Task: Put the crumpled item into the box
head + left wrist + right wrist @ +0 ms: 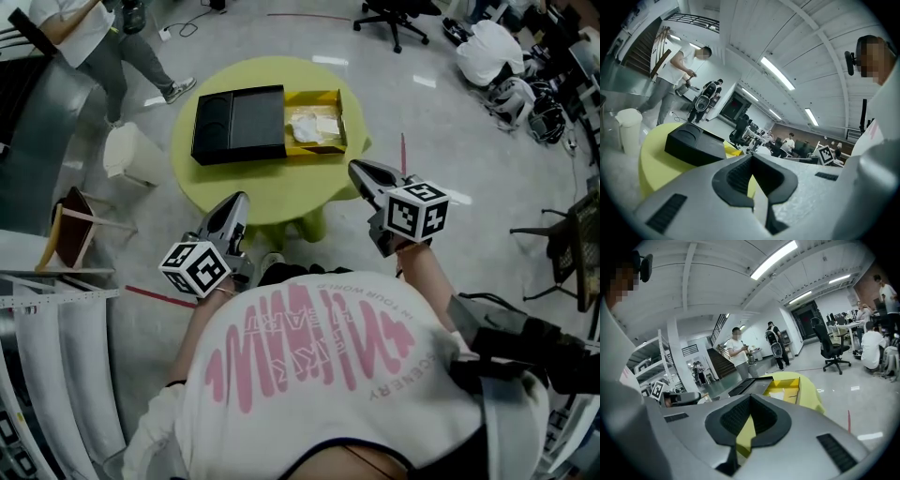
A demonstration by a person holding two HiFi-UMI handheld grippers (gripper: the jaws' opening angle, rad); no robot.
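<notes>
The left claw (236,204) and the right claw (362,172) are squeezed tight, holding nothing. The crumpled paper (307,127) sits in the yellow box (328,97).

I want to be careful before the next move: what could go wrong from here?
The crumpled item lies in the open yellow box, close to the table rim; a nudge might slide that box off. The left gripper and the right gripper are both shut and empty, so reaching in unopened would likely only push the paper.
</notes>
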